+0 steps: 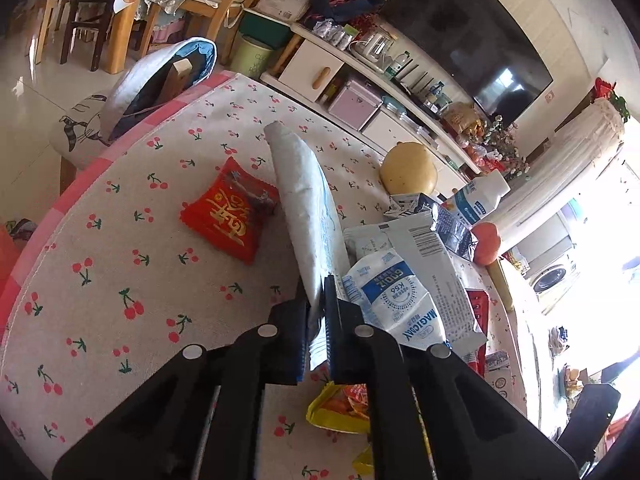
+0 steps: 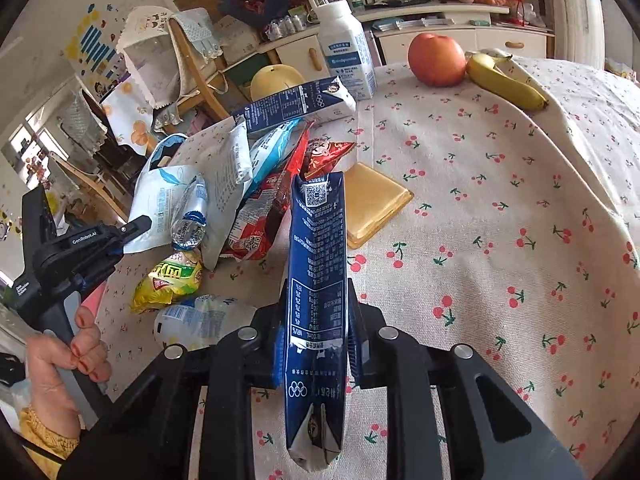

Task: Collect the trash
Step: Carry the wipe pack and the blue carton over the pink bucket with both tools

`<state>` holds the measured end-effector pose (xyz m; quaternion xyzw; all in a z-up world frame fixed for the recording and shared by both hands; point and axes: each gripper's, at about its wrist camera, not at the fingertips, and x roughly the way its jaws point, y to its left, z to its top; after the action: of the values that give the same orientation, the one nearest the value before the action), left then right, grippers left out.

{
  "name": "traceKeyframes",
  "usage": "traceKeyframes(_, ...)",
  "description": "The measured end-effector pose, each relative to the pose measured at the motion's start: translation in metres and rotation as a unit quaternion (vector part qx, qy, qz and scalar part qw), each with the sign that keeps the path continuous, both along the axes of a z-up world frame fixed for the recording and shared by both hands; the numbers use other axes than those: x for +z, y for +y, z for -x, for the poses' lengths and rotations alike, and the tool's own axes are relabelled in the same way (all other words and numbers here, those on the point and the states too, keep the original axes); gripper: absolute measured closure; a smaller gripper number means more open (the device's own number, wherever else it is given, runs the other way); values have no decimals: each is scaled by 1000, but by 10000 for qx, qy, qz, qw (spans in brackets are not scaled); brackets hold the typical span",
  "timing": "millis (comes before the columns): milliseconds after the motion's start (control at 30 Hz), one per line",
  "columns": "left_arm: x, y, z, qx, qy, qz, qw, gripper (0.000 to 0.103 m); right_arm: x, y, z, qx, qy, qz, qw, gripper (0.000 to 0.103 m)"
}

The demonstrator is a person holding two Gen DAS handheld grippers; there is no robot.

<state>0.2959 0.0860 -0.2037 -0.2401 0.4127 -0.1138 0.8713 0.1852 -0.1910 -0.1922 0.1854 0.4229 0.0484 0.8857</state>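
Observation:
My left gripper [image 1: 318,300] is shut on a white and pale blue plastic wrapper [image 1: 304,200], held edge-on above the cherry-print tablecloth [image 1: 120,260]; it also shows in the right wrist view [image 2: 132,230] with the same wrapper [image 2: 160,196]. My right gripper [image 2: 316,308] is shut on a flattened dark blue milk carton [image 2: 318,256], held upright above the cloth. A trash pile lies between them: a white and blue pouch [image 1: 396,300], a red packet [image 1: 228,216], red snack wrappers [image 2: 264,216], a crushed bottle [image 2: 190,220], a yellow-green packet [image 2: 168,280].
A second blue carton [image 2: 296,104], a white milk bottle [image 2: 348,52], a yellow pear [image 2: 276,78], an apple [image 2: 436,60] and a banana [image 2: 504,80] stand at the table's far side. A gold box [image 2: 372,204] lies flat. Chairs [image 1: 92,12] and a TV cabinet [image 1: 360,92] stand beyond.

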Motion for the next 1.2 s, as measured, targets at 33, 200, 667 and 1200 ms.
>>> traceKeyframes(33, 2, 2, 4, 15, -28, 29, 10000, 95, 3, -1, 2, -45, -75, 39, 10000, 79)
traceKeyframes(200, 18, 16, 23, 111, -206, 144, 9996, 95, 24, -4, 16, -189, -429, 81, 9989, 79)
traceKeyframes(667, 62, 57, 69, 428, -754, 576, 9946, 95, 68, 28, 35, 91, -954, -242, 9951, 79)
traceKeyframes(1200, 97, 199, 118, 2185, -1018, 154, 9704, 95, 112, 234, -18, 1997, -1048, -896, 9701, 79)
